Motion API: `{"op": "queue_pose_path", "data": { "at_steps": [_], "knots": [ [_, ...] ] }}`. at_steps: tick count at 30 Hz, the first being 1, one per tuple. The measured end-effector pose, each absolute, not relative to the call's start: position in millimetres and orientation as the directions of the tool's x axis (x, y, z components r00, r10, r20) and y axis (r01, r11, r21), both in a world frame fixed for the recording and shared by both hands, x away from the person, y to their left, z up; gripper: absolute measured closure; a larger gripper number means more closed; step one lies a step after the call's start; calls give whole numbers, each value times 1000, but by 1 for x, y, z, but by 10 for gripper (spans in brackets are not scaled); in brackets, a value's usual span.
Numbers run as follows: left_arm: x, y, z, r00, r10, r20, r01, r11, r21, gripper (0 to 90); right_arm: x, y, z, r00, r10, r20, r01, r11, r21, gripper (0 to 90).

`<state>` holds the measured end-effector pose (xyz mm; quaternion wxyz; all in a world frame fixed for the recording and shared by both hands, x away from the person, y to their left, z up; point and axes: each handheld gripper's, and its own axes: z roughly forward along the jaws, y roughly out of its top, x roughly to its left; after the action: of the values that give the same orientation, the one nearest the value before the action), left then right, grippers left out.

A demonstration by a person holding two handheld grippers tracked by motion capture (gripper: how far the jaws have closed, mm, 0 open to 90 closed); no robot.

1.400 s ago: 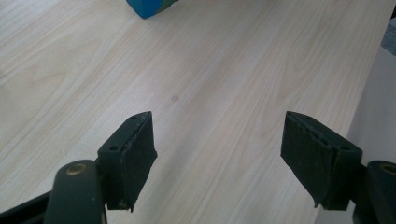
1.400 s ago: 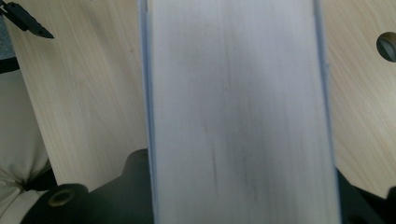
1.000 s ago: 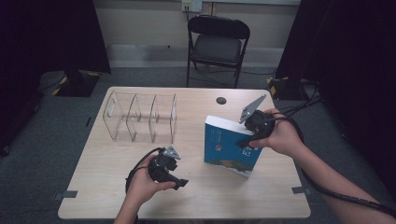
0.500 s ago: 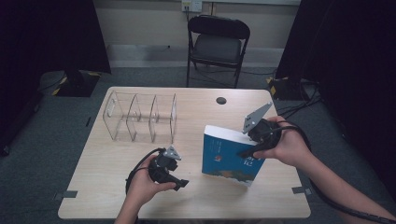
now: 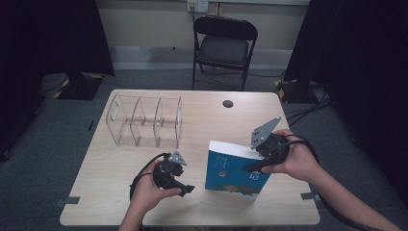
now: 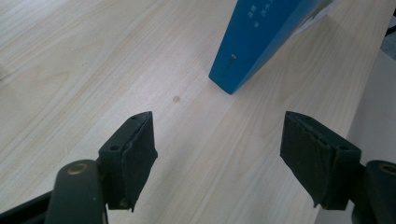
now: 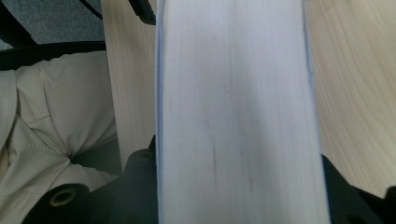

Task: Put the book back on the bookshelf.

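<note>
Both tongs seen: right tongs point(image 5: 257, 166) pinching book point(image 5: 231, 168), shifted nearer since earlier; left tongs point(image 5: 185, 188) spread, unmoved.

Setting: I work here in a recording lab or studio, not a home. Evidence: black curtains point(image 5: 48, 38) hang at both sides; grey carpet floor point(image 5: 62, 125); a bare light-wood table point(image 5: 120, 192) with tape marks at its near corners; one black folding chair point(image 5: 223, 45) beyond the far edge; a wall socket point(image 5: 197, 5); cables point(image 5: 308, 106) trailing past the far right corner.
</note>
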<state>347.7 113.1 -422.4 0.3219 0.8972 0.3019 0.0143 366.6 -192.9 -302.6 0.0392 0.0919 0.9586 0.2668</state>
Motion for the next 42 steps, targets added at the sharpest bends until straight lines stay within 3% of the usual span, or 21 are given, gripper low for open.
{"op": "queue_pose_path", "data": {
  "at_steps": [15, 21, 42],
  "knots": [
    [345, 110, -423, 823, 548, -152, 521, -618, 589, 274, 362, -195, -301, -984, 165, -63, 107, 840, 531, 569],
    [345, 108, -420, 824, 545, -155, 517, -612, 599, 274, 362, -202, -299, -977, 203, -73, 132, 832, 538, 484],
    [348, 96, -390, 856, 501, -126, 462, -632, 622, 278, 361, -217, -305, -971, 239, -24, 176, 775, 607, 369]
  ]
}}
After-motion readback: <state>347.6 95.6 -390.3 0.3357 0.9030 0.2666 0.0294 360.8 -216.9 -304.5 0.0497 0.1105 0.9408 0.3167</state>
